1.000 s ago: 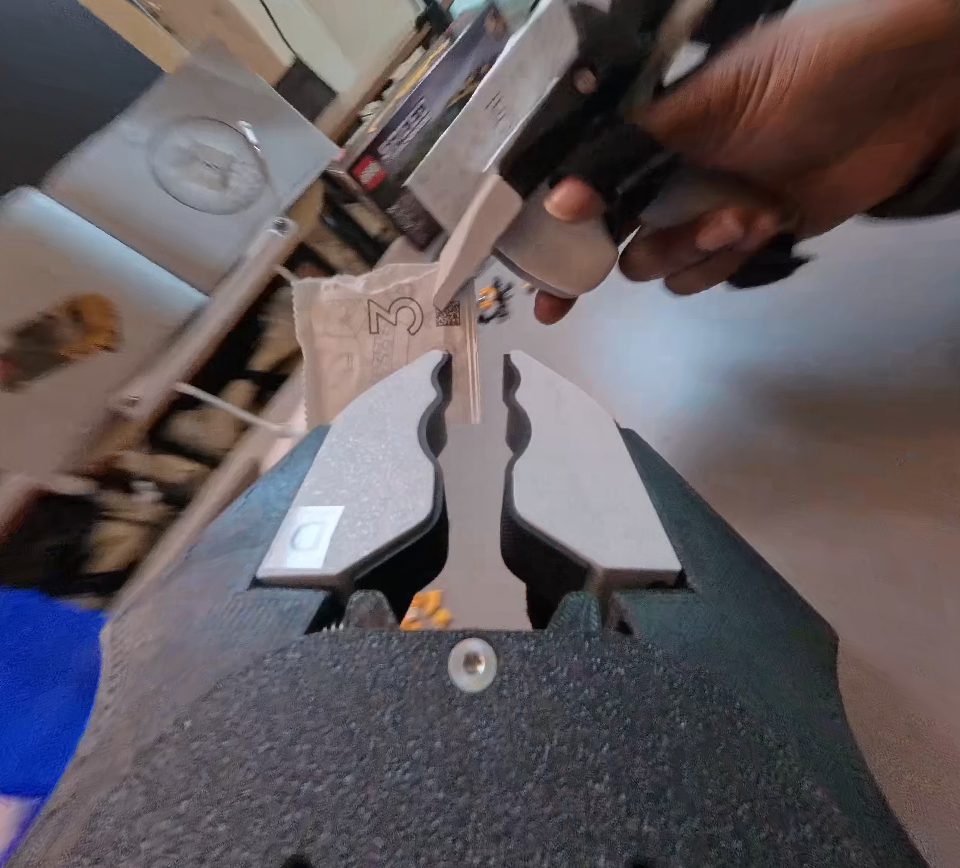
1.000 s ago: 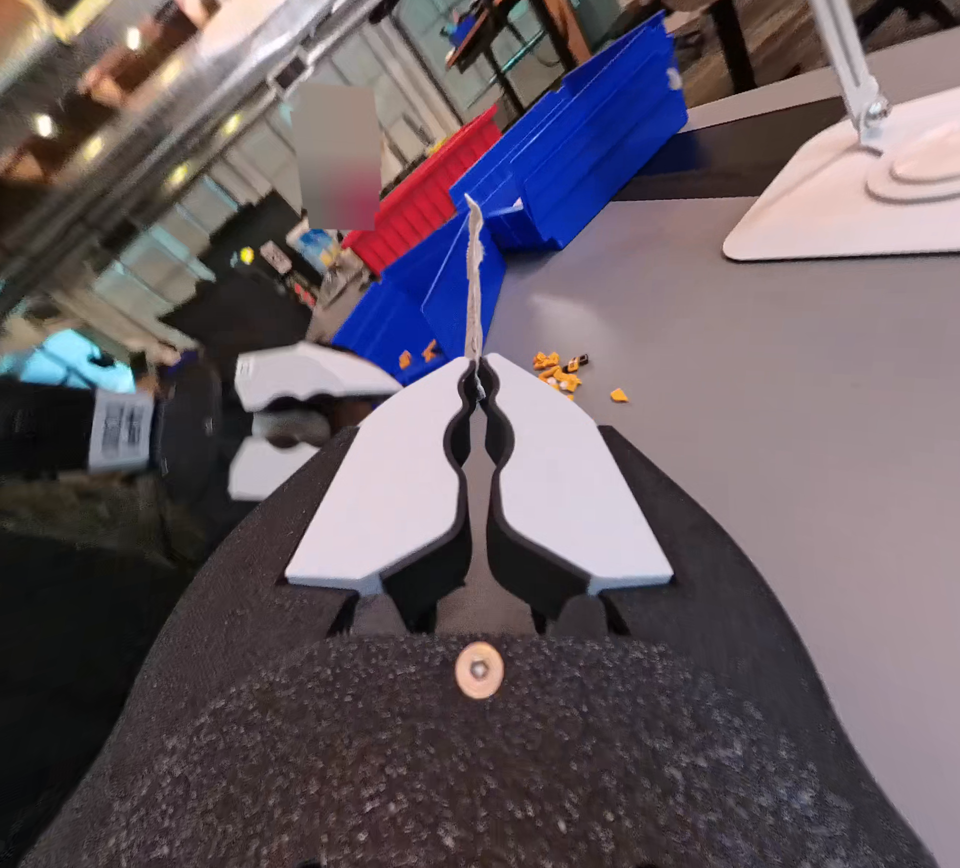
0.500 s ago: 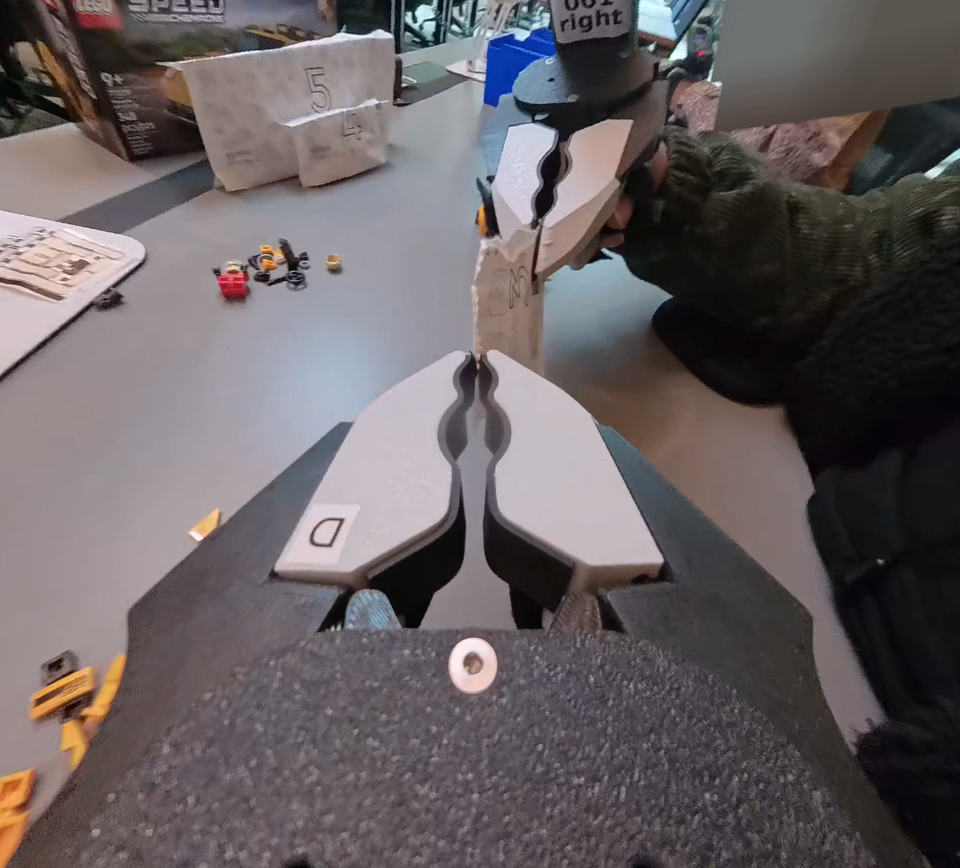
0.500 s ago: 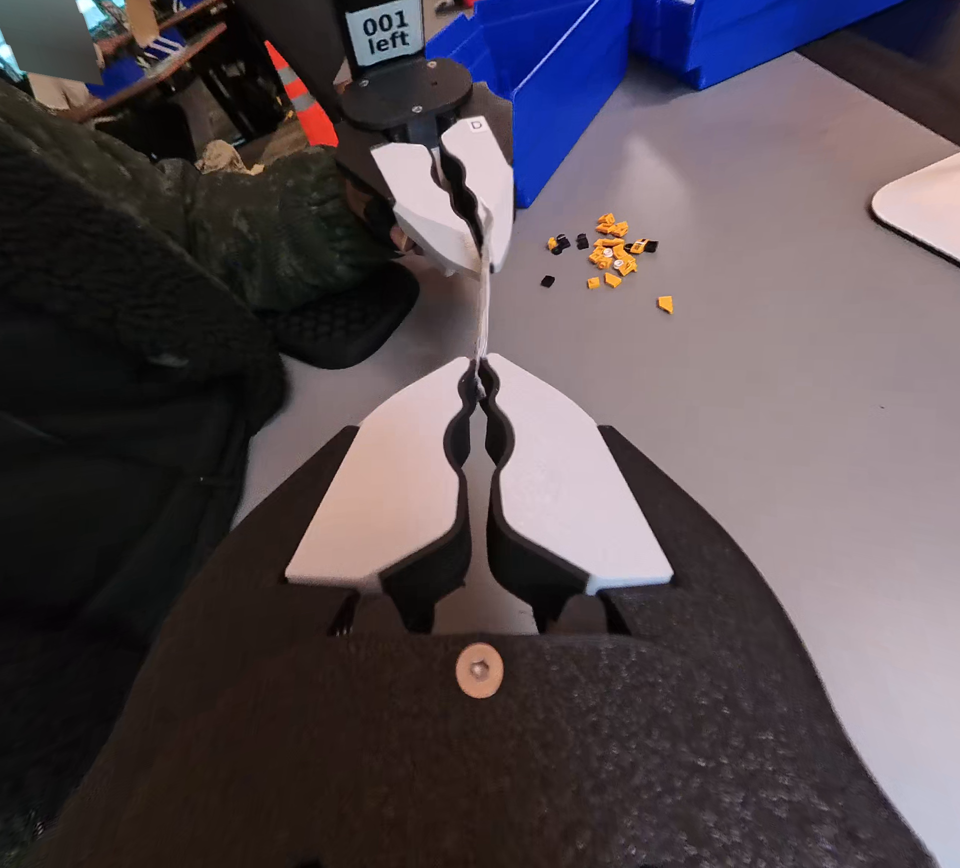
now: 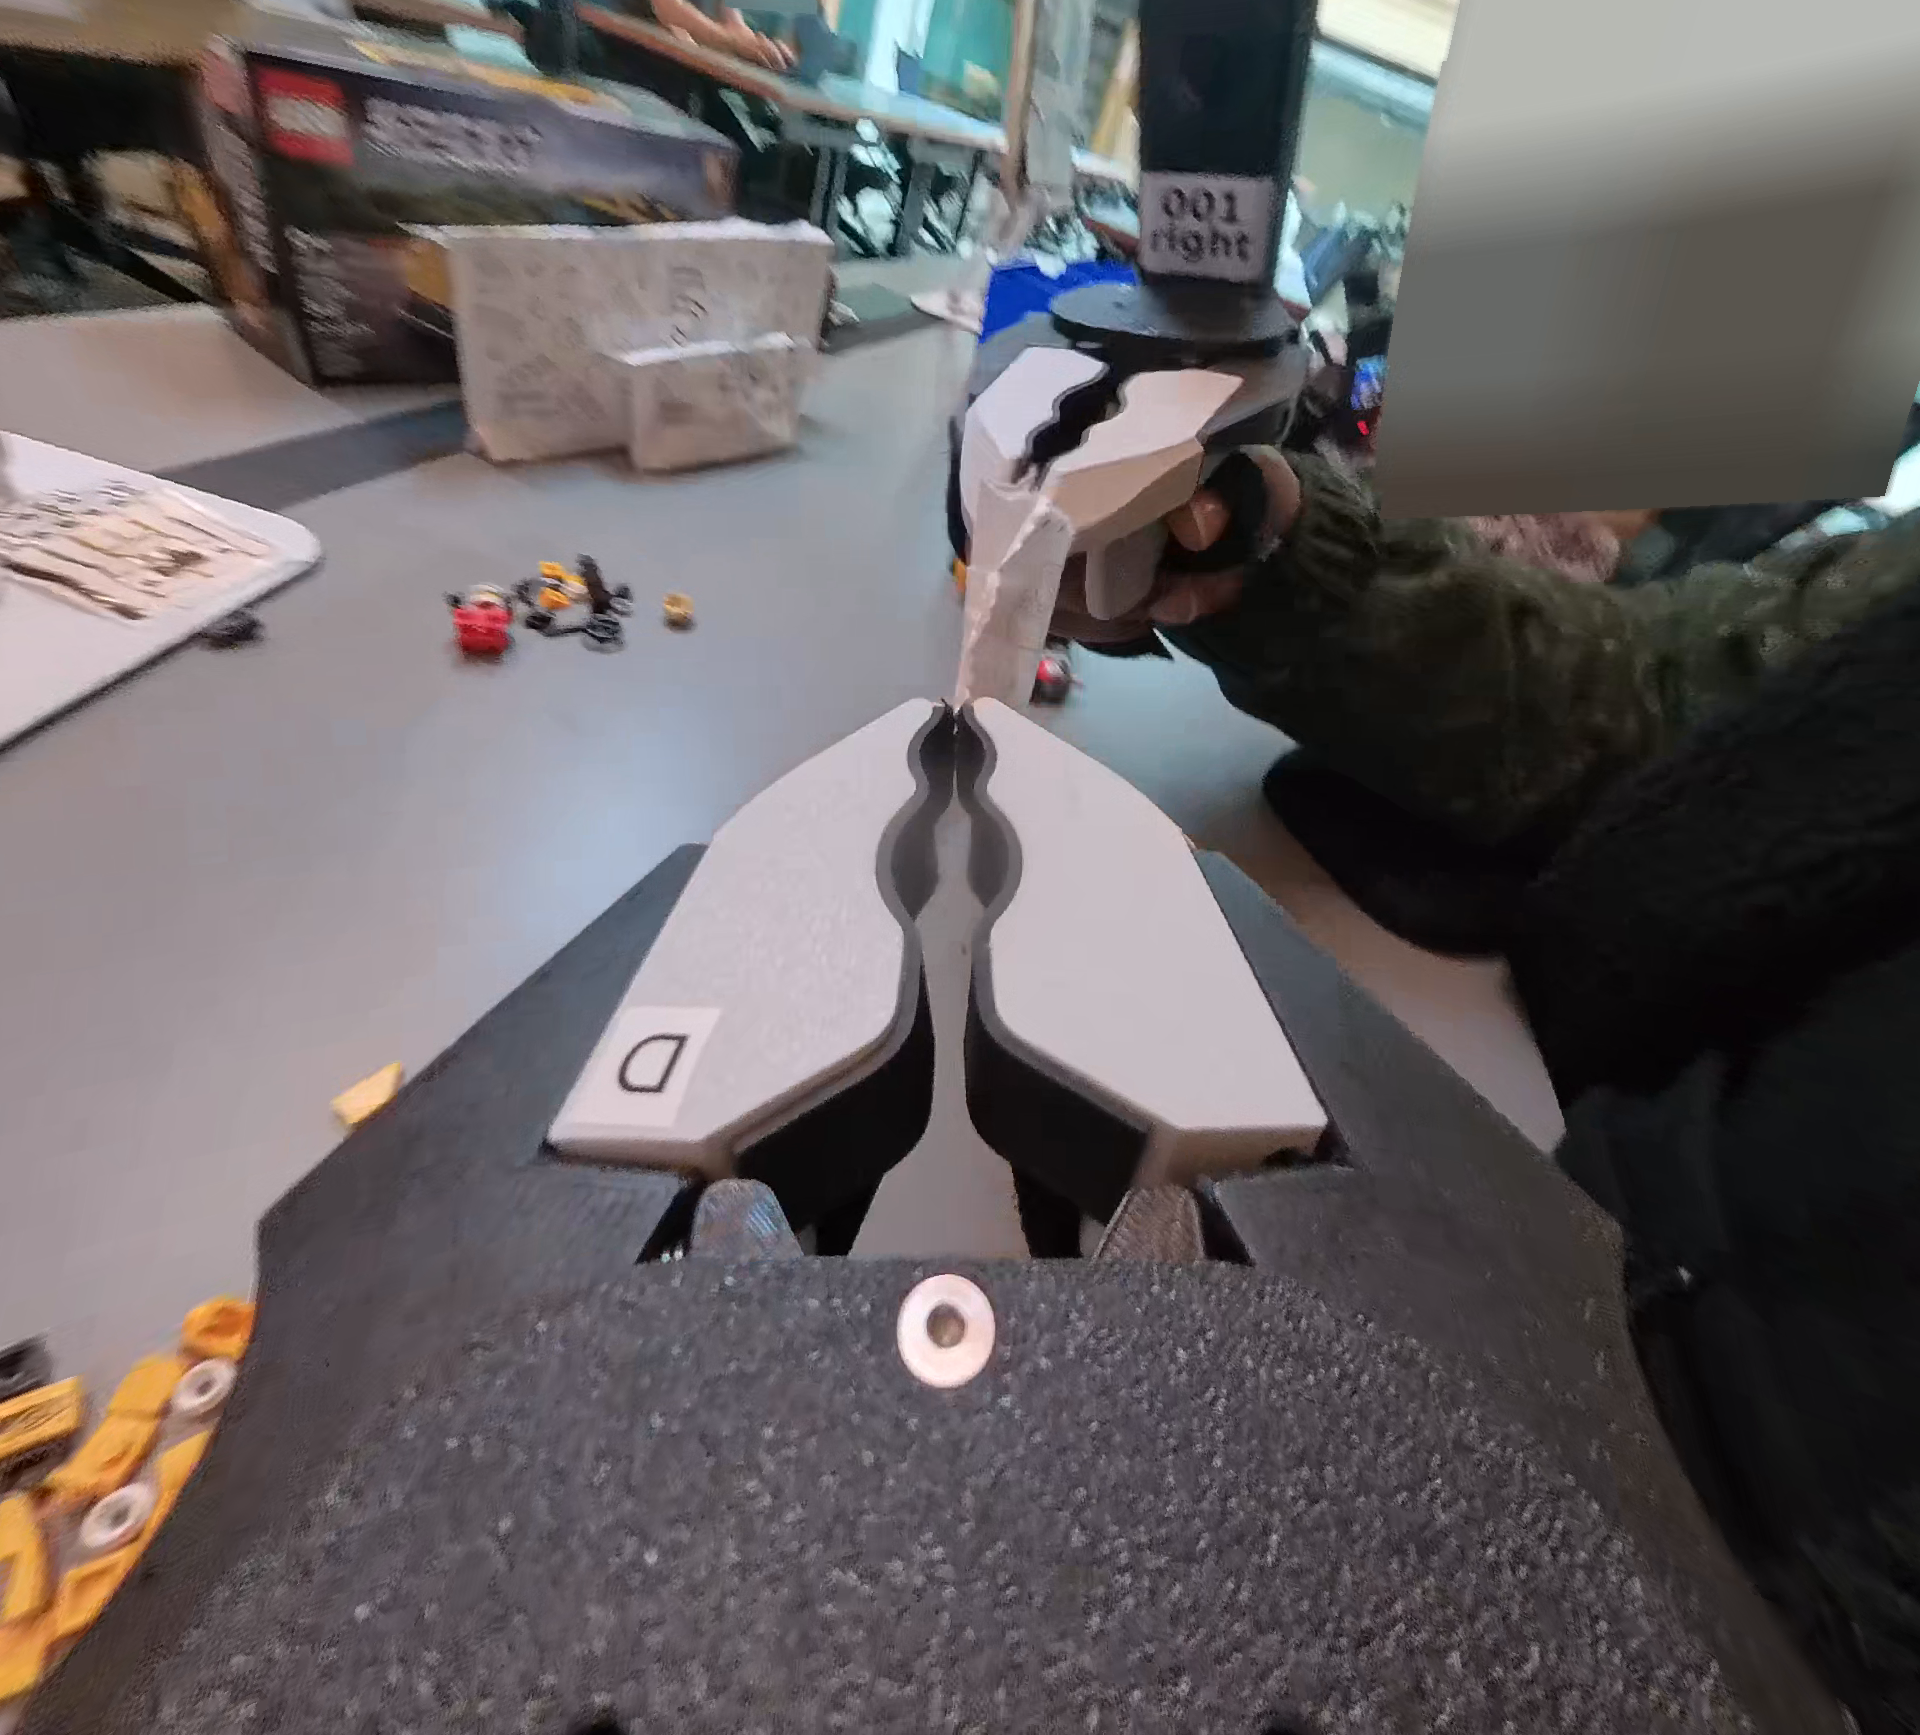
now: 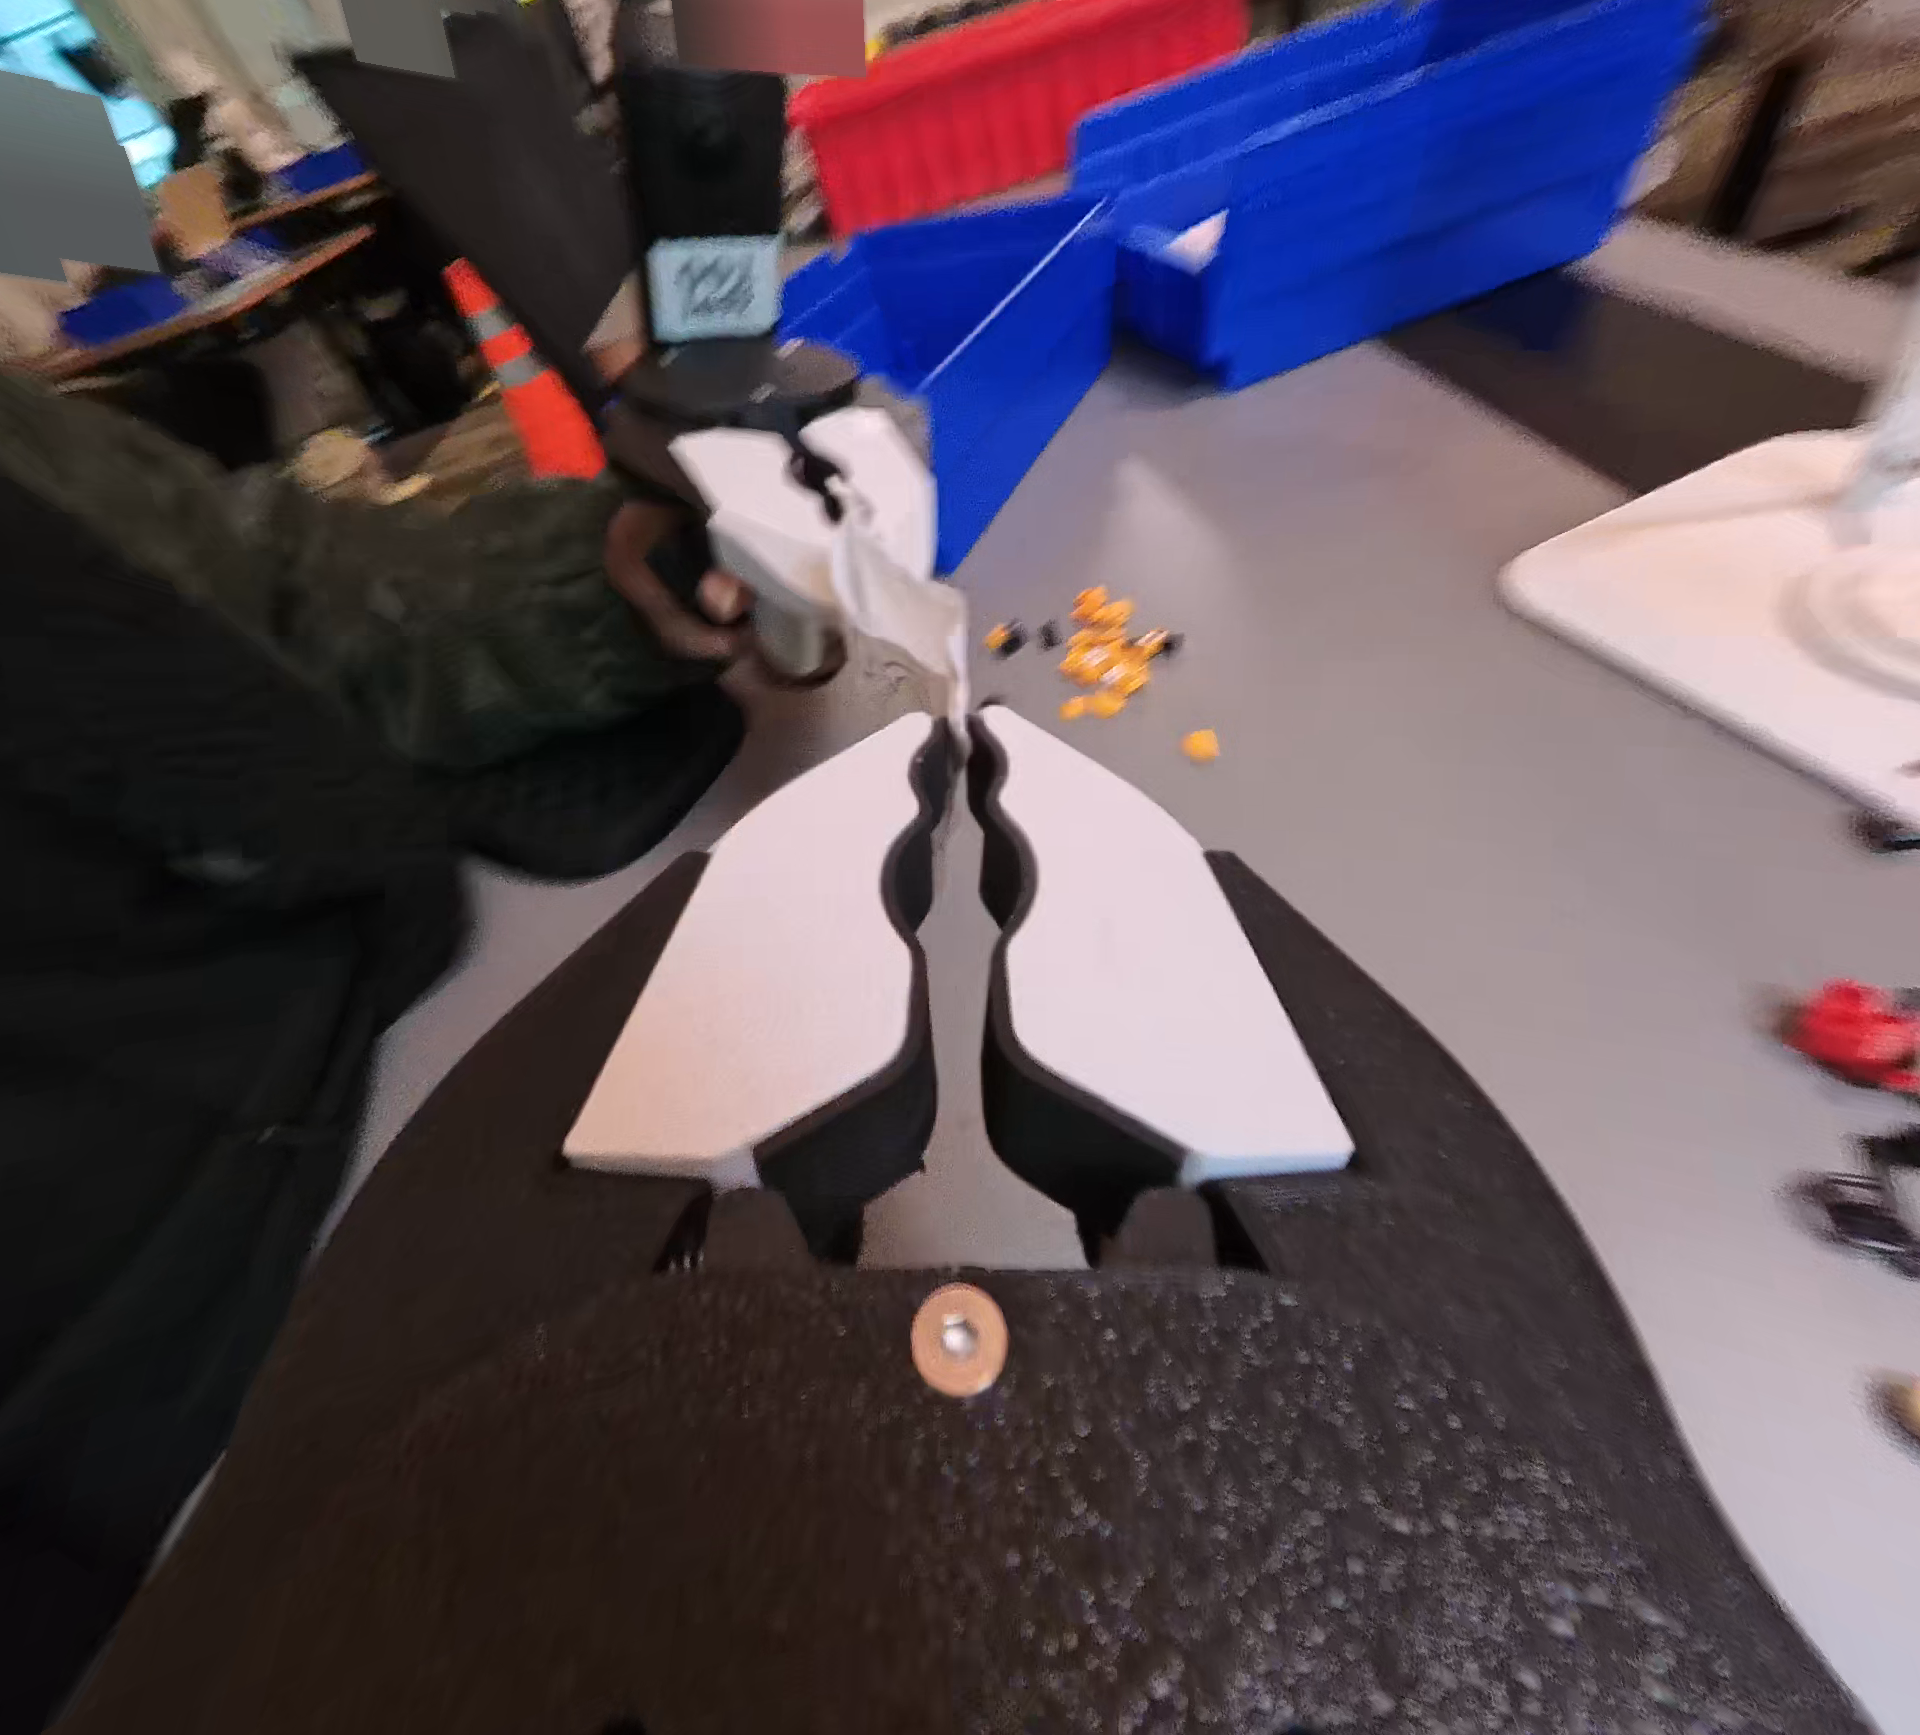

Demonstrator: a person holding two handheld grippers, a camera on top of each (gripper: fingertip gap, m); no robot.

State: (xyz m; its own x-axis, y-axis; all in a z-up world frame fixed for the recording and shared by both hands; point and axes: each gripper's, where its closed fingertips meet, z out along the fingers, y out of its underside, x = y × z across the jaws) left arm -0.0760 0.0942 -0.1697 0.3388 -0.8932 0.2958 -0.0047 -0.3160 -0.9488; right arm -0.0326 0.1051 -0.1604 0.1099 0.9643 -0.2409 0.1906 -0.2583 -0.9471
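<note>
I am holding a white paper bag (image 5: pixel 1013 589) stretched toward twelve o'clock between my left gripper (image 5: pixel 954 717) and right gripper (image 6: pixel 958 729), both pinching its opposite edges tightly.

I count two grippers, my left gripper (image 5: pixel 954 717) and my right gripper (image 6: pixel 961 729), with one white paper bag (image 5: pixel 1013 589) between them. Far left on the grey table (image 5: pixel 312 854) stand two more white paper bags (image 5: pixel 623 355), one large and one small, before one dark toy box (image 5: pixel 436 189). One red bin (image 6: pixel 1029 75) sits behind the blue bins (image 6: pixel 1351 210), at least two. One orange cone (image 6: pixel 520 376). Loose small bricks (image 6: pixel 1112 657) lie too blurred to number
</note>
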